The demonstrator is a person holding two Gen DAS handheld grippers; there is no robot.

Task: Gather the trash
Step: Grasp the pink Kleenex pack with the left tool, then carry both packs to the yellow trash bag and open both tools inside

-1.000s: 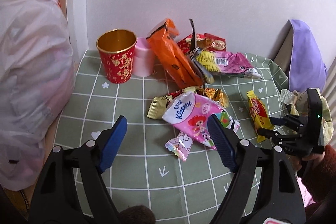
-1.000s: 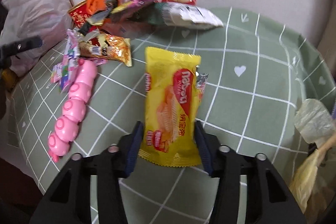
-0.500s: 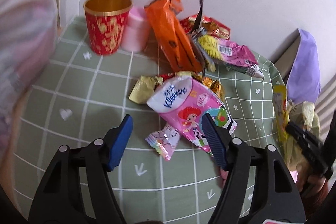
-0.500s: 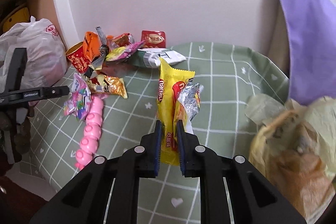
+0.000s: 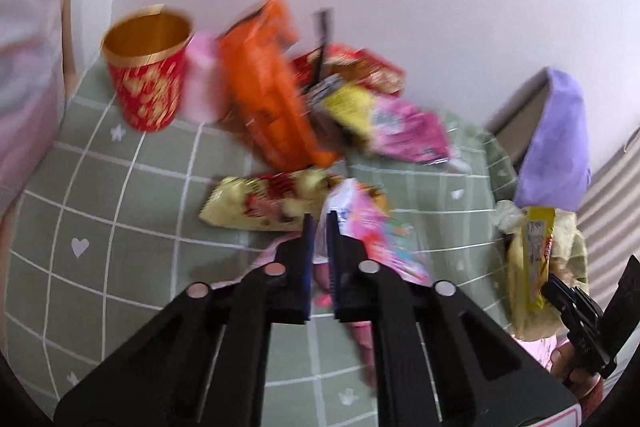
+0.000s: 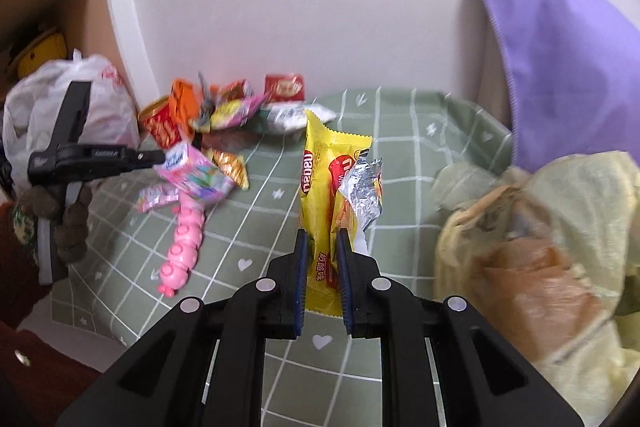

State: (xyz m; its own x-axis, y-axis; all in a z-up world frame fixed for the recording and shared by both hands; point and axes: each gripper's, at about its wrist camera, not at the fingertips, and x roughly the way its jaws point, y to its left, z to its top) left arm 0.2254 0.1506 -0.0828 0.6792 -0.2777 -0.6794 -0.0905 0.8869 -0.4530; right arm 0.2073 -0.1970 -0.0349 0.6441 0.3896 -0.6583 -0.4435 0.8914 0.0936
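My left gripper [image 5: 319, 223] is shut on the pink Kleenex tissue pack [image 5: 372, 227] and holds it just above the green checked tablecloth [image 5: 132, 211]; the pack also shows in the right wrist view [image 6: 196, 175]. My right gripper [image 6: 322, 239] is shut on the yellow wafer wrapper [image 6: 328, 179] and holds it upright, left of the pale yellow trash bag [image 6: 552, 251]. The wrapper [image 5: 538, 259] and the bag [image 5: 568, 239] show at the right of the left wrist view.
A red and gold paper cup [image 5: 146, 67], a pink tub [image 5: 202, 83], an orange bag [image 5: 268, 95] and several wrappers [image 5: 404, 127] lie by the wall. A gold wrapper [image 5: 256, 203], a pink caterpillar toy [image 6: 184, 243], a purple cloth [image 6: 560, 67] and a white plastic bag [image 6: 60, 107] are around.
My left gripper has closed on the pink tissue pack and lifted its end. My right gripper has carried the yellow wrapper further towards the trash bag.
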